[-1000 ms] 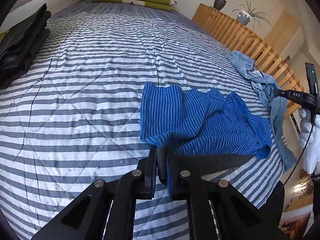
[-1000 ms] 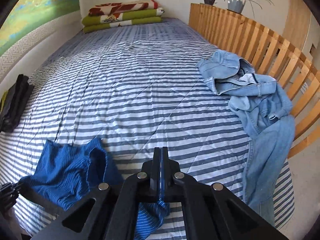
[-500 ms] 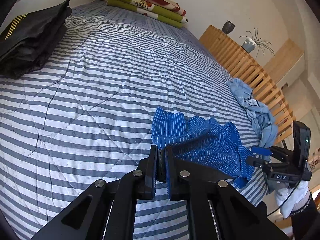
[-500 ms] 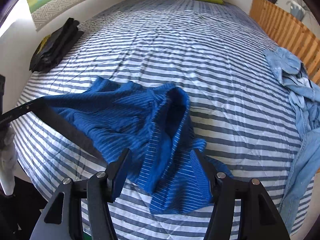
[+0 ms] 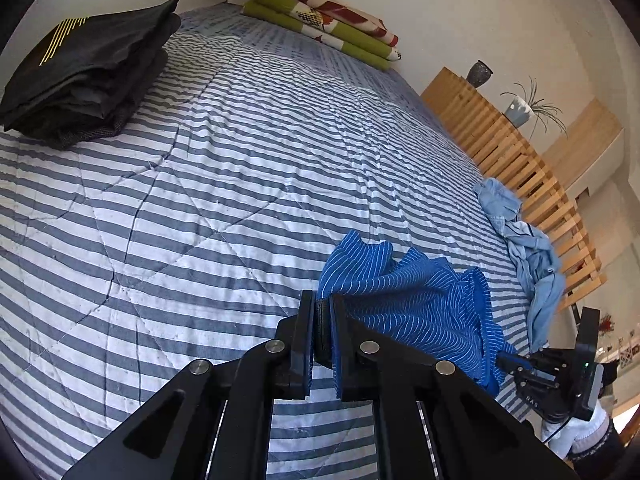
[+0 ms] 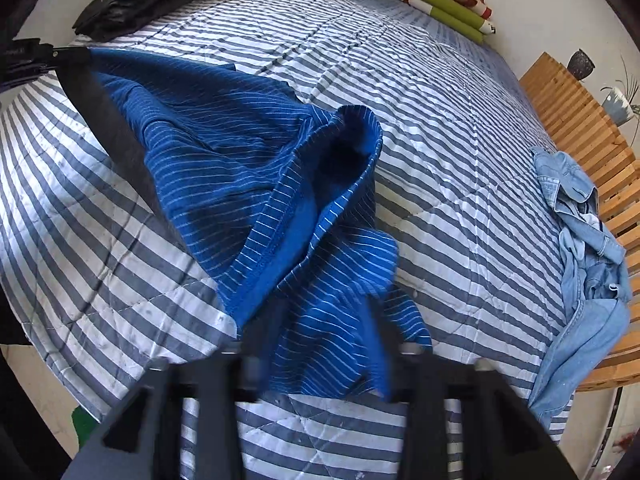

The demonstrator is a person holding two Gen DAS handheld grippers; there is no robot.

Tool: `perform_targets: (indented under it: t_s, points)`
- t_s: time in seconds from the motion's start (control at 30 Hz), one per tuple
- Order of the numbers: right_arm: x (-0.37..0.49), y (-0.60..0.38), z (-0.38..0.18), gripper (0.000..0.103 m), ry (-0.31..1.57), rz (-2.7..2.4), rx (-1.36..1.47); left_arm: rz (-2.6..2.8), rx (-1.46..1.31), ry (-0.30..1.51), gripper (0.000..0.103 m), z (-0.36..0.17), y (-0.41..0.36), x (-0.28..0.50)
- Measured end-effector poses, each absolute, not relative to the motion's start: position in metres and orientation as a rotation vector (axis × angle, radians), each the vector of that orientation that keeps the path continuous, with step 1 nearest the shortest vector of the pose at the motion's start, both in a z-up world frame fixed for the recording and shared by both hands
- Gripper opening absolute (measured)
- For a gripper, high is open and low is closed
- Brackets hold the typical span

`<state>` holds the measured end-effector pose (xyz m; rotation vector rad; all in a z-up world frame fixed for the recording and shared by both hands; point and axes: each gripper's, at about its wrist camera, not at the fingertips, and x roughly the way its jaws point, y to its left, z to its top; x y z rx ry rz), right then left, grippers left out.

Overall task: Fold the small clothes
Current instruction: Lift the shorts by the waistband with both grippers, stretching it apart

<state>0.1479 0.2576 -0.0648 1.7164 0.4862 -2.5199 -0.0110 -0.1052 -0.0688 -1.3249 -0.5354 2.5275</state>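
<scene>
At the very bottom of your left wrist view, the left gripper (image 5: 322, 312) has its fingers pinched narrow on one edge of the blue striped garment (image 5: 408, 300). The cloth bunches from there toward 3 o'clock, where the right gripper (image 5: 505, 360) meets its far corner. In the right wrist view those fingers are blurred, closing with blue cloth between them. The garment hangs partly lifted over the near edge of the striped bed (image 5: 200, 200). Farther off at 2 o'clock a crumpled denim piece (image 5: 532, 248) lies by the wooden slat rail (image 5: 520, 160). At 10 o'clock sits a folded black stack (image 5: 88, 76), and at 12 a folded green blanket (image 5: 328, 28).
</scene>
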Motion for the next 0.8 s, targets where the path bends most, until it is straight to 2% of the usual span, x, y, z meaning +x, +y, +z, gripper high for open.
perform_targets:
  t_s: [0.17, 0.23, 0.37, 0.47, 0.53, 0.6, 0.67, 0.73, 0.8]
  points:
    - [0.127, 0.305, -0.027, 0.002, 0.017, -2.606, 1.645, 2.567, -1.32, -0.557, 0.007, -0.067, -0.115, -0.012]
    - [0.116, 0.328, -0.013, 0.002, -0.096, -2.688, 1.622, 2.568, -1.341, -0.566, 0.007, -0.071, -0.117, -0.015]
    - [0.094, 0.36, -0.008, 0.002, -0.136, -2.856, 1.641, 2.556, -1.361, -0.562, 0.007, -0.075, -0.116, -0.02]
    - [0.066, 0.381, -0.027, 0.003, -0.105, -2.896, 1.803, 2.563, -1.373, -0.517, 0.007, -0.076, -0.106, -0.022]
    - [0.062, 0.387, -0.035, 0.008, -0.044, -2.928, 1.893, 2.563, -1.366, -0.504, 0.007, -0.075, -0.103, -0.021]
    - [0.076, 0.385, -0.031, 0.016, -0.102, -2.917, 1.843, 2.562, -1.362, -0.497, 0.007, -0.074, -0.101, -0.022]
    - [0.1, 0.377, -0.027, 0.036, -0.159, -2.844, 1.771, 2.56, -1.368, -0.501, 0.007, -0.075, -0.102, -0.023]
    - [0.122, 0.362, -0.03, 0.045, -0.173, -2.72, 1.723, 2.556, -1.375, -0.506, 0.007, -0.077, -0.102, -0.023]
    - [0.143, 0.347, -0.038, 0.048, -0.143, -2.628, 1.703, 2.554, -1.381, -0.507, 0.007, -0.079, -0.102, -0.023]
